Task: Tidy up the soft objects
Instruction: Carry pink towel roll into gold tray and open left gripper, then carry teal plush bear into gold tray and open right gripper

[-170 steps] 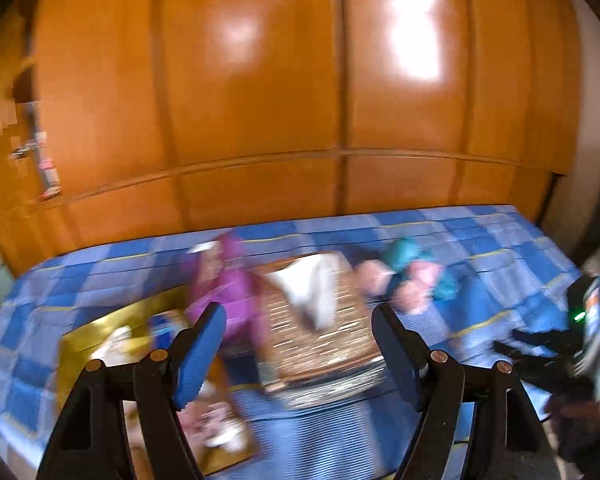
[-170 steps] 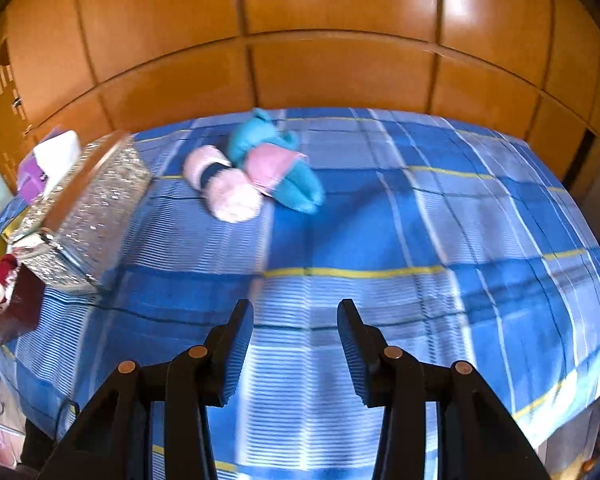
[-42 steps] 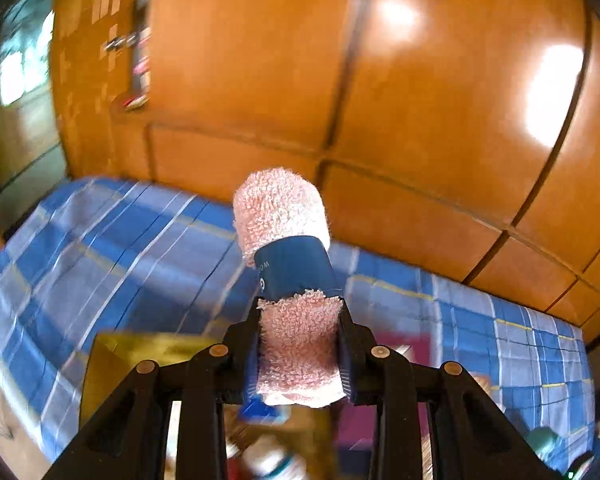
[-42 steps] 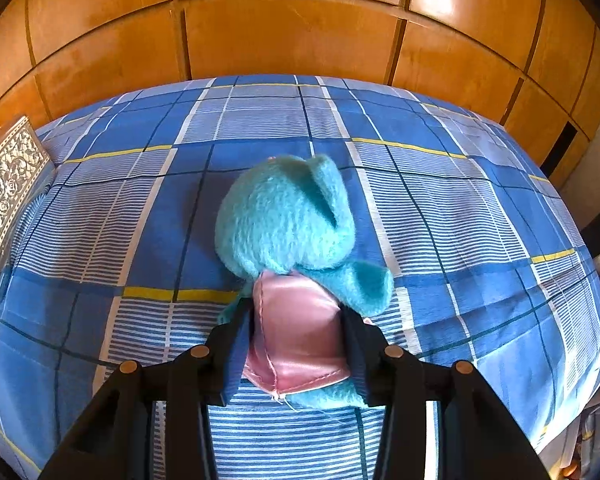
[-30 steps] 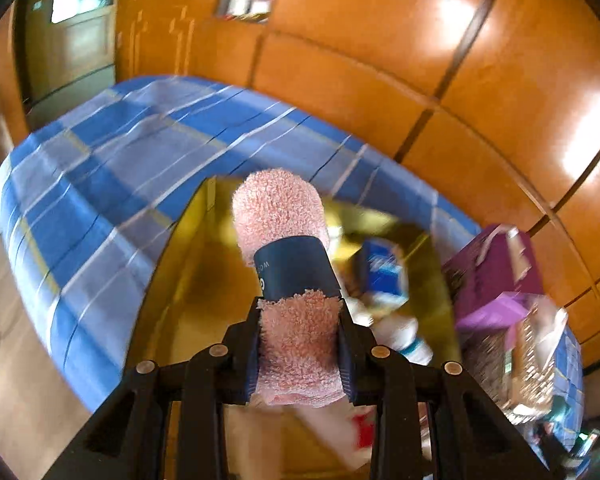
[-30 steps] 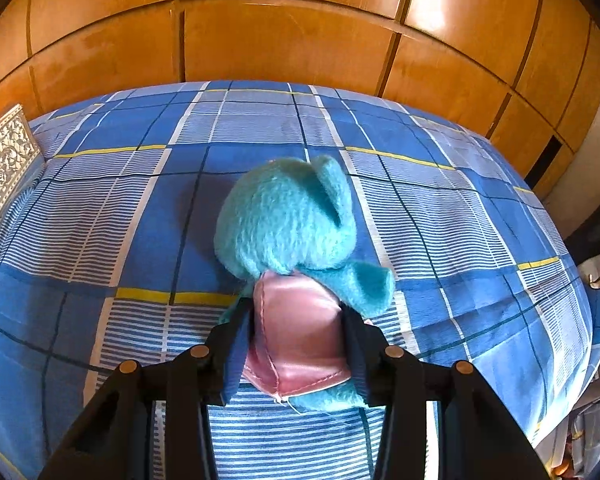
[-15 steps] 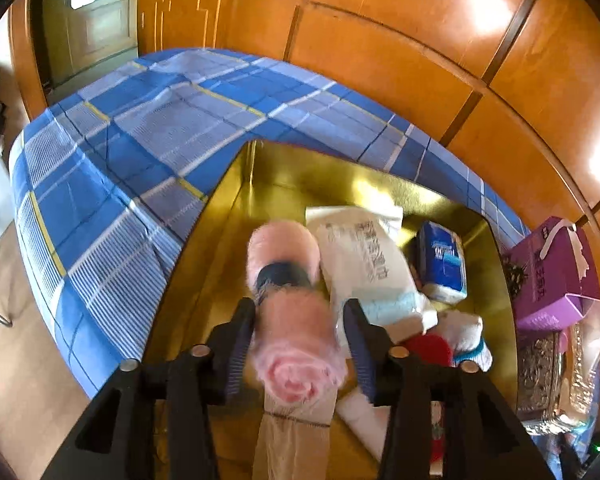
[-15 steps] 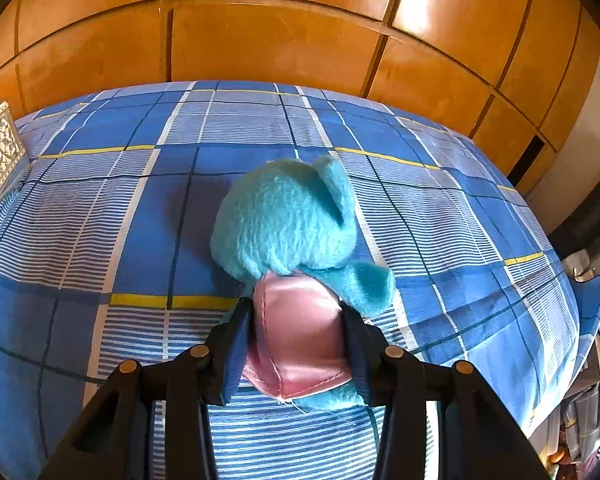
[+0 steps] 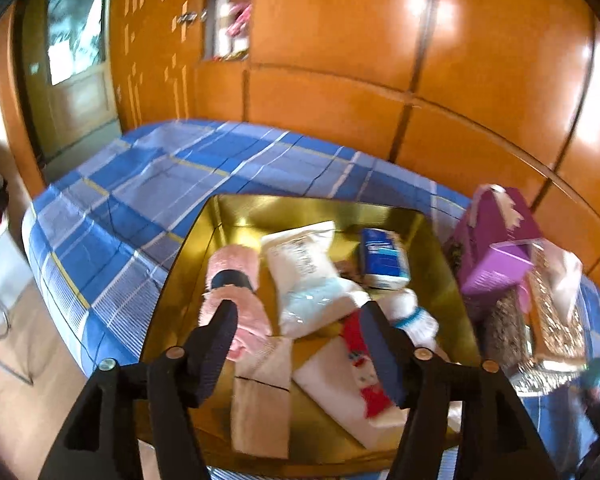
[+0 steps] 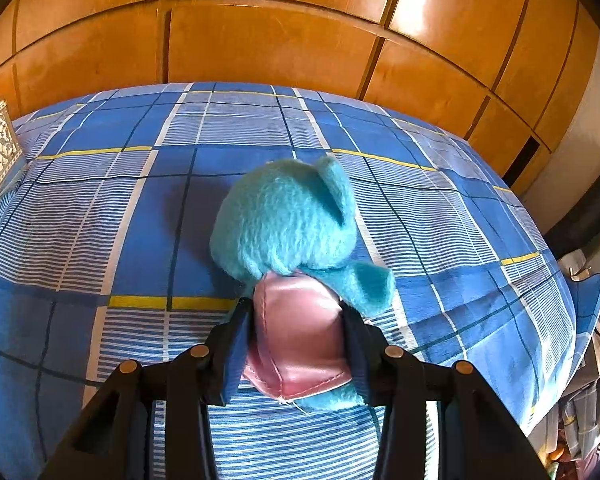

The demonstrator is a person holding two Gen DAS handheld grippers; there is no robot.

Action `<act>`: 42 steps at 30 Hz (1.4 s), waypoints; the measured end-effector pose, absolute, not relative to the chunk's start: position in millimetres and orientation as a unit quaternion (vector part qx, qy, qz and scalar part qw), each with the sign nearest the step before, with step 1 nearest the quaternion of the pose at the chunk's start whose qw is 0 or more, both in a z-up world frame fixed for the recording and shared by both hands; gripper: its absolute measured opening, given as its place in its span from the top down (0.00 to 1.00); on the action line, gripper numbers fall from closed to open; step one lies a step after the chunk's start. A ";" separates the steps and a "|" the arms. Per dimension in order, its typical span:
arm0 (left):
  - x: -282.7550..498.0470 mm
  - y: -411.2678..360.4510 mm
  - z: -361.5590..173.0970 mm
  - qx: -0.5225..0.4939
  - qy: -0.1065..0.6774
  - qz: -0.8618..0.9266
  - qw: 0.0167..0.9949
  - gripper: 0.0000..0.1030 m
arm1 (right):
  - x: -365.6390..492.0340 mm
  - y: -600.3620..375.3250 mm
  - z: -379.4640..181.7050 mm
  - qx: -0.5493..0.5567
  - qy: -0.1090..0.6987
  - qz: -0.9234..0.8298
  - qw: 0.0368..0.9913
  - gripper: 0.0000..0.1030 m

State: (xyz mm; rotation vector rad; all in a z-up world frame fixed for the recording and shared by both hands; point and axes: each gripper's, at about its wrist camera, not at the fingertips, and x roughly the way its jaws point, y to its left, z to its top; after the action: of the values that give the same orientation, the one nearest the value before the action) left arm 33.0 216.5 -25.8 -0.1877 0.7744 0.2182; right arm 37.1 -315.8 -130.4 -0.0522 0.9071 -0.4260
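Observation:
A rolled pink towel [image 9: 236, 280] with a dark blue band lies inside the gold box [image 9: 236, 212] on the blue checked bed, at the box's left side. My left gripper [image 9: 300, 320] hovers above the box with its jaws opening and nothing between them; the towel lies below and left of its left finger. A teal plush toy [image 10: 288, 216] in pink clothing rests on the bedspread [image 10: 100, 216] in the right wrist view. My right gripper [image 10: 300, 336] is shut on the toy's pink body [image 10: 300, 336].
The gold box also holds a white packet [image 9: 300, 264], a blue-and-white pack [image 9: 384, 256], a beige cloth [image 9: 260, 392] and a red-and-white soft item [image 9: 360, 376]. A purple bag [image 9: 496, 248] and an ornate box [image 9: 552, 312] stand to its right. Wooden wardrobe doors [image 9: 380, 60] back the bed.
My left gripper carried the pink towel over the gold box, let it drop inside and spread its jaws. My right gripper stayed clamped on the teal toy.

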 end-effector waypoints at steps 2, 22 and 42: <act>27.5 203.6 -22.6 -0.077 0.373 0.091 0.920 0.36 | 36.8 -316.7 -130.1 -0.022 0.435 -0.204 0.877 0.58; 3.4 132.5 -15.7 -0.019 0.370 0.007 0.929 0.36 | 54.0 -334.3 -121.1 0.079 0.468 -0.172 0.863 0.63; 3.7 153.9 -29.2 -0.035 0.376 0.022 0.926 0.36 | 86.3 -308.9 -84.0 0.151 0.463 -0.088 0.869 0.71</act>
State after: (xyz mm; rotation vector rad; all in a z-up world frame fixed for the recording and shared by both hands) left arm 3.7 153.9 -29.2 -0.0709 0.7706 0.0459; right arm 86.3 -308.9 -84.0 0.3166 0.9688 -0.1845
